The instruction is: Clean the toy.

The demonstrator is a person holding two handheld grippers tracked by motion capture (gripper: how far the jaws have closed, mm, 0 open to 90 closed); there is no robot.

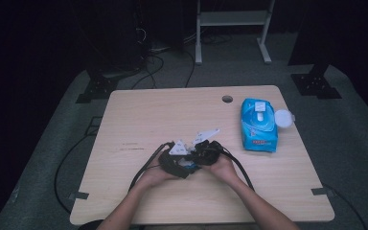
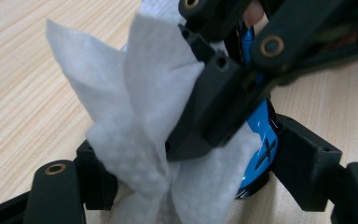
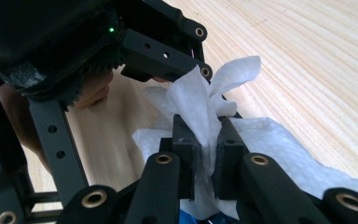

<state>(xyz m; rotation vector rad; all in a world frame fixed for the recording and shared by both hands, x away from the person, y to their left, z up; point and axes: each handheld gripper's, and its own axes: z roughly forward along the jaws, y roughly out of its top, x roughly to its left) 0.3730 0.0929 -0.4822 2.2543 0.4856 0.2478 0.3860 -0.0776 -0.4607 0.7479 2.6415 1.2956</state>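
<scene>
Now the white wipe (image 3: 200, 112) sits pinched in the right gripper (image 3: 208, 161).

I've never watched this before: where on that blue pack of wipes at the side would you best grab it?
Probably across its long side edges, coming from above: the wipes pack lies flat on the table, so only top and sides are free. I'd stay below the middle, since its round lid hangs open near the far end.

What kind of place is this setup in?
Probably a lab or recording studio: one bare wooden table on grey carpet, dark surroundings, loose floor cables, and stand bases beside it.
</scene>
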